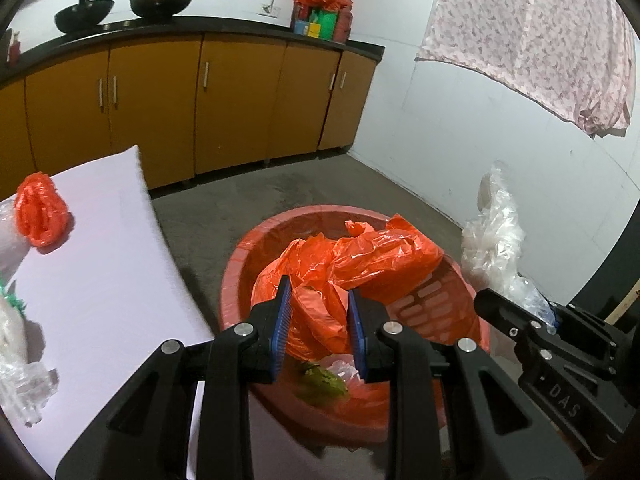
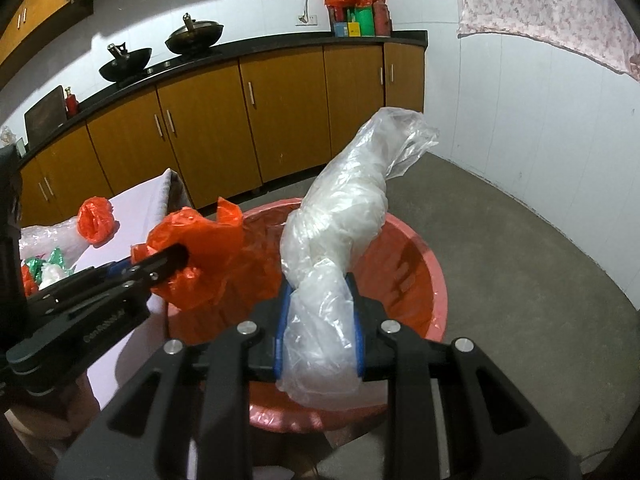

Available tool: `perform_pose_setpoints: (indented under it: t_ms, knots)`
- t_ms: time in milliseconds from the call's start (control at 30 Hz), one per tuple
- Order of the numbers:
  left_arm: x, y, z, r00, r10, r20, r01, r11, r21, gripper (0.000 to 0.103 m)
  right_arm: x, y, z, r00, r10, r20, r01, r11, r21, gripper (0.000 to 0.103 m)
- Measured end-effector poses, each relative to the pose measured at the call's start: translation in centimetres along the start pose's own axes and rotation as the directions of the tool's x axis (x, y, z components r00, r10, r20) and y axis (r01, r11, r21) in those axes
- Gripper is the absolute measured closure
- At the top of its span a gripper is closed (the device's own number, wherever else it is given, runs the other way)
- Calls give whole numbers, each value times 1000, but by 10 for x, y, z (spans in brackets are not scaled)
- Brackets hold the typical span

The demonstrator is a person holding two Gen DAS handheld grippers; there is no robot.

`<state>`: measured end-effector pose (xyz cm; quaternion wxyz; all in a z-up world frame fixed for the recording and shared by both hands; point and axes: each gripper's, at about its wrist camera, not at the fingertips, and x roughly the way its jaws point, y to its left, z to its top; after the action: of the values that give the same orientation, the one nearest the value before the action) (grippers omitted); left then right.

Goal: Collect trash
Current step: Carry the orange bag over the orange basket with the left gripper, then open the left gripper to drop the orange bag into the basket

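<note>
two fisheye wrist views, angled down along black gripper fingers, close above a red basket [image 1: 240, 264] [image 2: 432, 280]; both share cabinets [image 1: 240, 100] [image 2: 288, 112] behind.

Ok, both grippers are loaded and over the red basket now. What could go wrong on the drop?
The clear plastic bag in the right gripper stands tall and leans past the red basket's far rim, so it could flop out onto the floor. The orange bag in the left gripper is bulky and may cling to the pads. More trash, such as the small orange bag, remains on the table.
</note>
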<state>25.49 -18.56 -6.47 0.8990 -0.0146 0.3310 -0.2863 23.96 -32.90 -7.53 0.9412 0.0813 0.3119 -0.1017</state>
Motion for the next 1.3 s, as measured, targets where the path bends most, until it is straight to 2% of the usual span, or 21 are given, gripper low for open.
perform_pose_setpoints:
  t_ms: [400,433,567,800,967,1100,1233,1300]
  knots:
    - [23,-8,7,999,-26,-37,27,999,30,75,18,-22,0,1000,27,1,-27,998,51,74]
    - [24,-7,7,999,-29,-40,30,999,30,75,19,-22,0,1000,31,2,-31,998,50,71]
    - [26,-5,5,998,-39,-51,40,999,24,66,17,-23,-2,999,38,10,-38,998,52,61]
    - [25,3,5,998,-38,-57,37,999,-9,51,13,-29,-6,1000,19,16,-20,998,68,53]
    - [24,8,3,997,-35,-63,33,999,-31,50,7,-39,-9,1000,-7,19,5,995,102,48]
    - [5,19,-1,999,-2,-40,0,998,-56,46,0,-30,-6,1000,-1,31,-1,997,83,45]
    - [-33,39,-8,998,70,8,-69,993,-97,42,-8,-7,-3,997,58,47,-60,997,53,44]
    - [-56,54,-12,991,127,32,-122,985,-119,42,-10,10,-2,993,109,41,-110,993,41,44]
